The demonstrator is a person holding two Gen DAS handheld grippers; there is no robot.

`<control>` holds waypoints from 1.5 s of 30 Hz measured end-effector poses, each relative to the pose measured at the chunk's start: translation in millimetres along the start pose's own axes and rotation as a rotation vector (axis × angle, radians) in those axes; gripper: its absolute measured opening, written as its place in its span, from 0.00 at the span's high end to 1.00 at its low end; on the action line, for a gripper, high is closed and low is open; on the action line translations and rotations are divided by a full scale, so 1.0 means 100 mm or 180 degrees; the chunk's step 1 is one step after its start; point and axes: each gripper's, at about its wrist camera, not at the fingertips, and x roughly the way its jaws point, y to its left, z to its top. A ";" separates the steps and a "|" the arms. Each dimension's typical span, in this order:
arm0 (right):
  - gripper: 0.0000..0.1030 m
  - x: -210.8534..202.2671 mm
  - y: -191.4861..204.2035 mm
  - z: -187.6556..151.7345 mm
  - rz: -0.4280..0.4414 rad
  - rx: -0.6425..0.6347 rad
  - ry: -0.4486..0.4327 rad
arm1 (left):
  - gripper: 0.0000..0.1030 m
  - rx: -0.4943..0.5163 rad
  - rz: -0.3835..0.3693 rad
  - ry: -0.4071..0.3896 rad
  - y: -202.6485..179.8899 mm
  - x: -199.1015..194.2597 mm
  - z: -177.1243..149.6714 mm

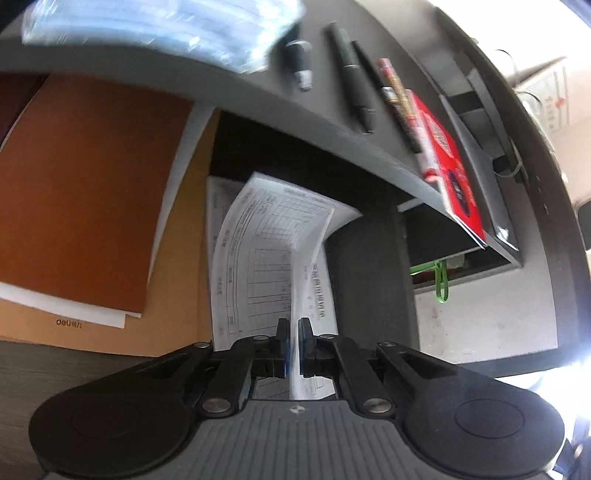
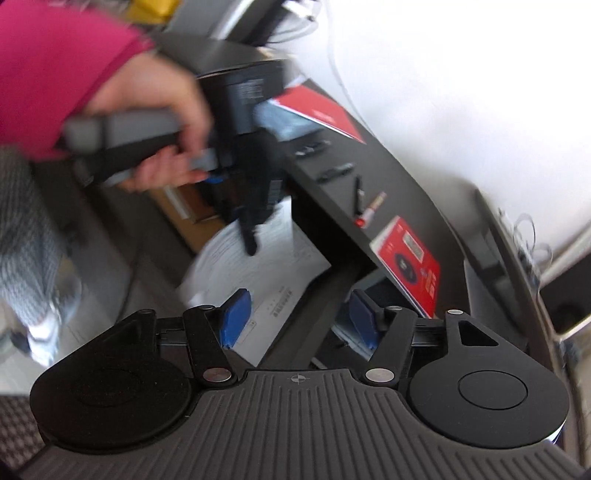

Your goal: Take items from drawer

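Note:
My left gripper (image 1: 294,326) is shut on a pad of white printed forms (image 1: 266,251) and holds it edge-on over the open drawer (image 1: 192,229). An orange-brown notebook (image 1: 85,184) and a tan "deli" envelope (image 1: 110,332) lie in the drawer. In the right wrist view the left gripper (image 2: 251,236) shows with the white forms (image 2: 258,269) bent under it, held by a hand in a pink sleeve. My right gripper (image 2: 295,314) is open and empty, level with the desk's front edge.
On the dark desk top (image 1: 258,96) lie a pack of blue masks (image 1: 166,26), a black pen (image 1: 351,74), a small black cylinder (image 1: 299,62), a red-gold pen (image 1: 395,96) and a red booklet (image 1: 443,147). A green clip (image 1: 441,282) hangs below the desk.

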 end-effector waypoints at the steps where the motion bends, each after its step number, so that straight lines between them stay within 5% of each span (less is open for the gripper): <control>1: 0.37 0.08 -0.07 0.01 -0.0003 0.0083 0.0013 | 0.99 -0.0044 0.0005 0.0007 0.03 0.03 0.01; 14: 0.37 0.50 -0.34 -0.03 0.0085 0.0704 0.0046 | 0.99 -0.0790 -0.0073 0.0058 0.32 0.36 0.07; 16: 0.37 0.53 -0.36 -0.06 0.0096 0.0756 0.0041 | 0.91 -0.0714 0.0011 0.0103 0.25 0.38 0.08; 17: 0.37 0.54 -0.37 -0.08 0.0102 0.0780 0.0042 | 0.66 -0.0667 0.0112 0.0148 0.21 0.39 0.08; 19: 0.37 0.54 -0.38 -0.12 0.0126 0.0828 0.0054 | 0.50 -0.0574 0.0444 0.0300 0.16 0.42 0.11; 22: 0.36 0.57 -0.38 -0.18 0.0153 0.0877 0.0074 | 0.46 -0.0436 0.0470 0.0293 0.13 0.36 0.12; 32: 0.34 0.62 -0.42 -0.11 0.0248 0.1122 0.0170 | 0.40 0.0471 0.1077 0.0031 0.10 -0.29 -0.08; 38: 0.36 0.68 -0.45 0.05 0.0498 0.1353 0.0281 | 0.41 0.0786 0.1111 -0.0083 0.18 -0.64 -0.24; 42: 0.39 0.73 -0.38 0.14 0.0675 0.1369 0.0292 | 0.41 0.0929 0.1182 -0.0502 0.23 -1.02 -0.38; 45: 0.37 0.80 -0.19 0.28 0.0871 0.0992 0.0206 | 0.40 0.0953 0.1259 -0.0882 0.34 -1.38 -0.56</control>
